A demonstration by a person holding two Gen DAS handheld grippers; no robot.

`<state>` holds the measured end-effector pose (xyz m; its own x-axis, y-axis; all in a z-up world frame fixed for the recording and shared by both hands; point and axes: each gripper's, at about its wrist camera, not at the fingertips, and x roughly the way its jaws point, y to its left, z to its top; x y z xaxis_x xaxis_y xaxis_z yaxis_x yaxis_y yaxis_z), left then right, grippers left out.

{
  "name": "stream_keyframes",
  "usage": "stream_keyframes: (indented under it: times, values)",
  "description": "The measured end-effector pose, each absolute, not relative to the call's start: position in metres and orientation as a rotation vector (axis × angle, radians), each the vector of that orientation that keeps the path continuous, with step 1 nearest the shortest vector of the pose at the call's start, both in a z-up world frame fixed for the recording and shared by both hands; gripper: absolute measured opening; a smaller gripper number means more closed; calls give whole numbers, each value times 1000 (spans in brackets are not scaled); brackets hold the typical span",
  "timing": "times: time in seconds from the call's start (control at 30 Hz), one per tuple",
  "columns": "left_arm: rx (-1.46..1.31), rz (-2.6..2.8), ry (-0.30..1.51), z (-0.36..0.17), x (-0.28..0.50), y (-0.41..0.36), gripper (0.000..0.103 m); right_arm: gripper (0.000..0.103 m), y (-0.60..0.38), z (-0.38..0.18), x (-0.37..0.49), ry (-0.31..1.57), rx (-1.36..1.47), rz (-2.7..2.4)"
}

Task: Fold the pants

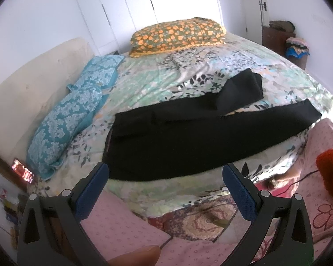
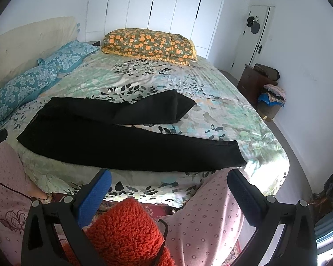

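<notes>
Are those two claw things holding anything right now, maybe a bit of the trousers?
No, nothing is held. The left gripper and right gripper are both open, short of the black pants lying on the bed.

I see the far pants (image 2: 113,130) leg doubled over, its hem hidden, laundry pile (image 2: 273,95) too small to identify, blurred clutter (image 1: 8,206) cropped at left

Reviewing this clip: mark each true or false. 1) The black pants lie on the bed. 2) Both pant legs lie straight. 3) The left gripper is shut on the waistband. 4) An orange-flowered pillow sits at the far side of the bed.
1) True: the black pants lie on the bed.
2) False: the far leg is doubled back on itself.
3) False: the left gripper is open, holding nothing.
4) True: the orange-flowered pillow is there.
</notes>
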<state>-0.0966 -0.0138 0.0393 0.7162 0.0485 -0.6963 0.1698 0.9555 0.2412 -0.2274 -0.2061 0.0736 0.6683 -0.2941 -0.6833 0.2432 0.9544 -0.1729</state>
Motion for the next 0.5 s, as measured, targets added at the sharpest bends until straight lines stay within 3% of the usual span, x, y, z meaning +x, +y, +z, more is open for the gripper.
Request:
stream_keyframes:
  times: [0.5]
  values:
    - [276, -30, 794, 37, -97, 0, 102, 103, -196, 72, -219, 797, -98, -268]
